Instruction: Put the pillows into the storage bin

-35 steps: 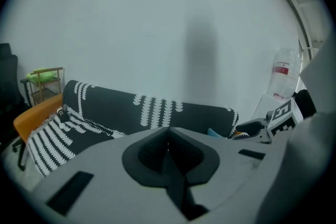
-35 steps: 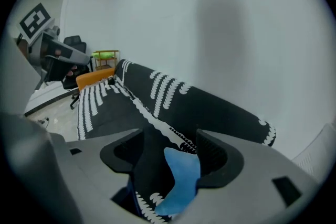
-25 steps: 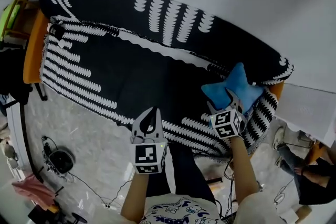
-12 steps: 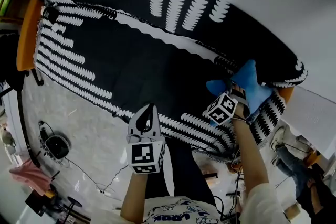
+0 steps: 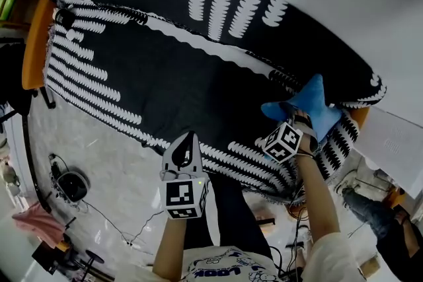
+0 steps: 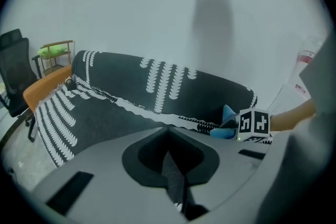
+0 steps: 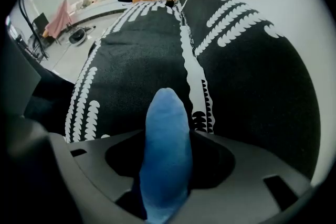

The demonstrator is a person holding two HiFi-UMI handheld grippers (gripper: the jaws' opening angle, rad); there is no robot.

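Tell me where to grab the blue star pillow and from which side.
Take one pointed arm from above, on the near side: the blue star pillow sits in the sofa corner, its arms sticking out narrow enough for jaws. The right gripper has just been closing on one arm.

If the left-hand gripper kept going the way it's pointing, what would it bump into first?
Probably the sofa's black-and-white cover, on the seat near its front edge. Nothing shows between it and the left gripper, though depth is hard to judge.
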